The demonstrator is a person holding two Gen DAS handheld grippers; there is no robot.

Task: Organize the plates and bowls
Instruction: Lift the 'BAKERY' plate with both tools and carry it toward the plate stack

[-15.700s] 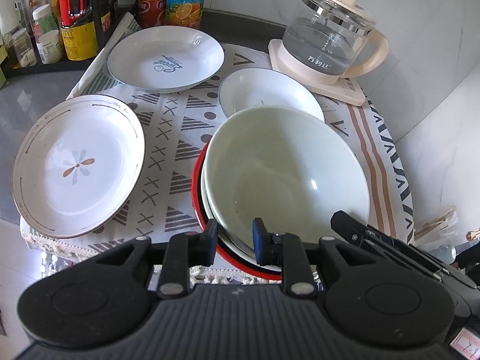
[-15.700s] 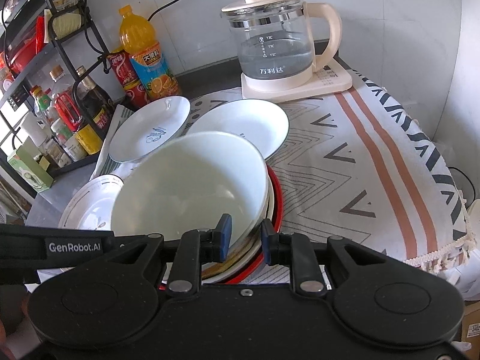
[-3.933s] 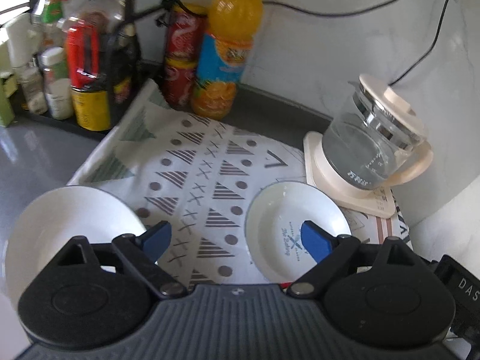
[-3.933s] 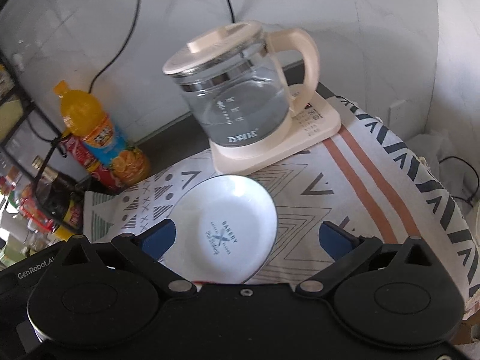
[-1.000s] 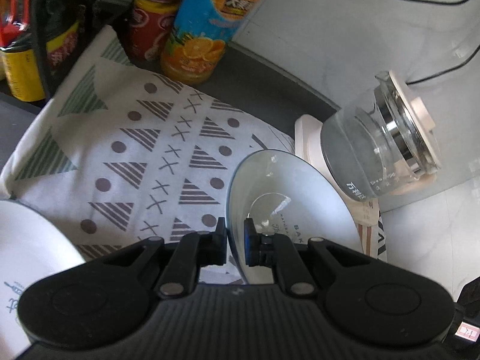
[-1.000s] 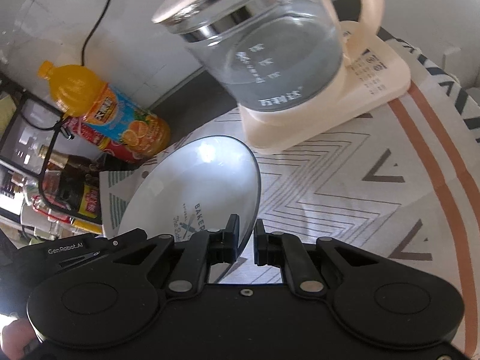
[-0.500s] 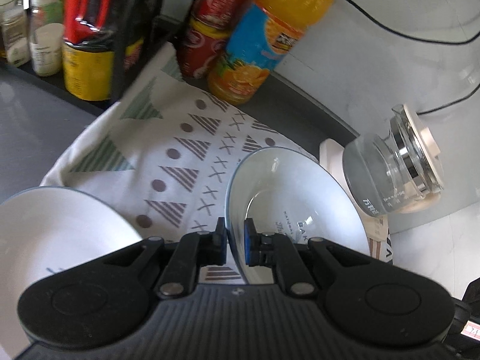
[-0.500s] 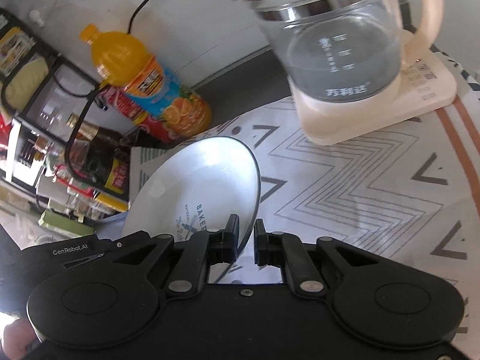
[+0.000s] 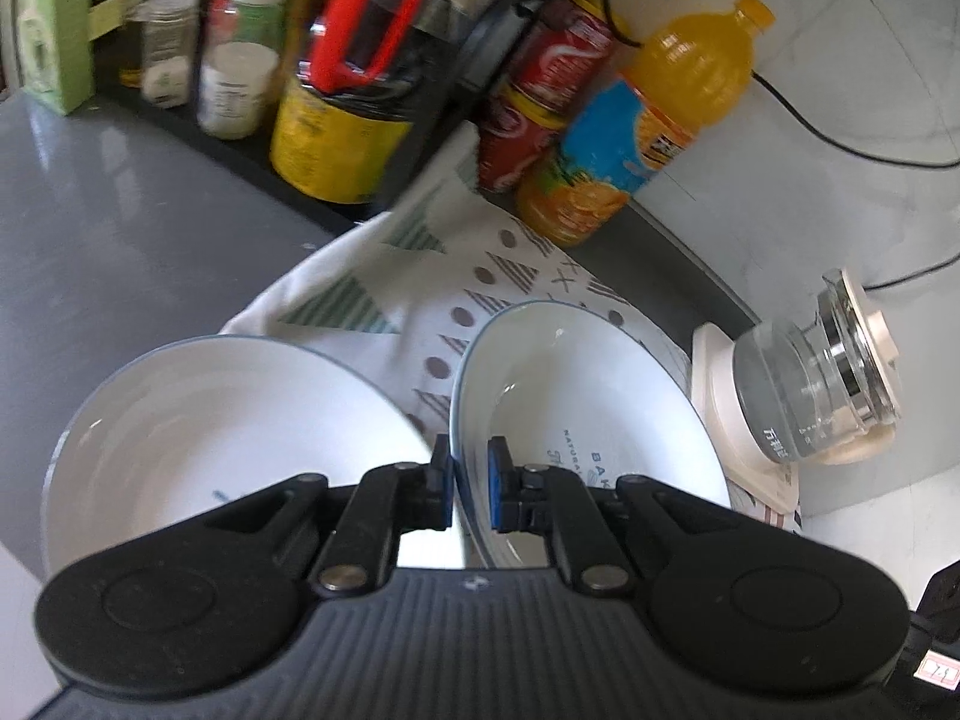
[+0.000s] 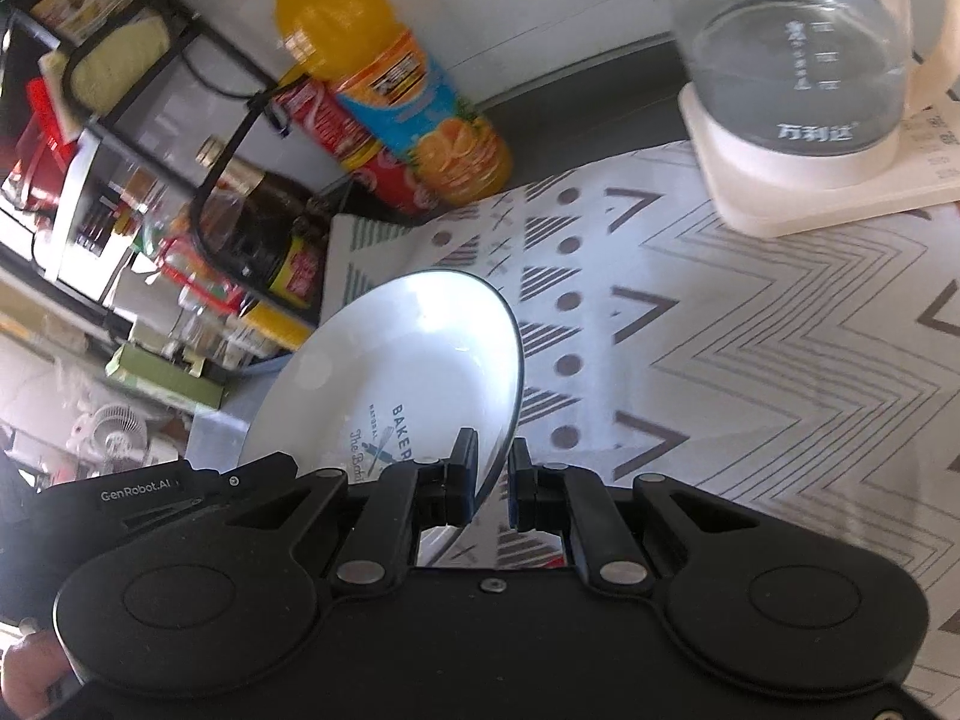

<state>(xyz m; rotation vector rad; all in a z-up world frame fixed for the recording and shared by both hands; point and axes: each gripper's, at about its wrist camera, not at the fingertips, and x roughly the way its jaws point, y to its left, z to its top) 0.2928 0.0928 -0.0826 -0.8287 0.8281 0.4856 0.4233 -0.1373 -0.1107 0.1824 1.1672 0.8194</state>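
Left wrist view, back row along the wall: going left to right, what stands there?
Green box → white-capped jars → dark jug with red handle → red cans → orange juice bottle → glass kettle on its base.

Setting: home kitchen.
Surface: grey countertop (image 9: 120,228) against a white marbled wall (image 9: 840,60), partly covered by a patterned cloth (image 10: 750,360).
Appliance: glass electric kettle (image 10: 798,60) on its cream base.
Provisions: orange drink bottle (image 10: 390,90), red cans (image 9: 540,102), sauce bottles on a black wire rack (image 10: 180,78).
Tableware: white plates (image 9: 228,420).
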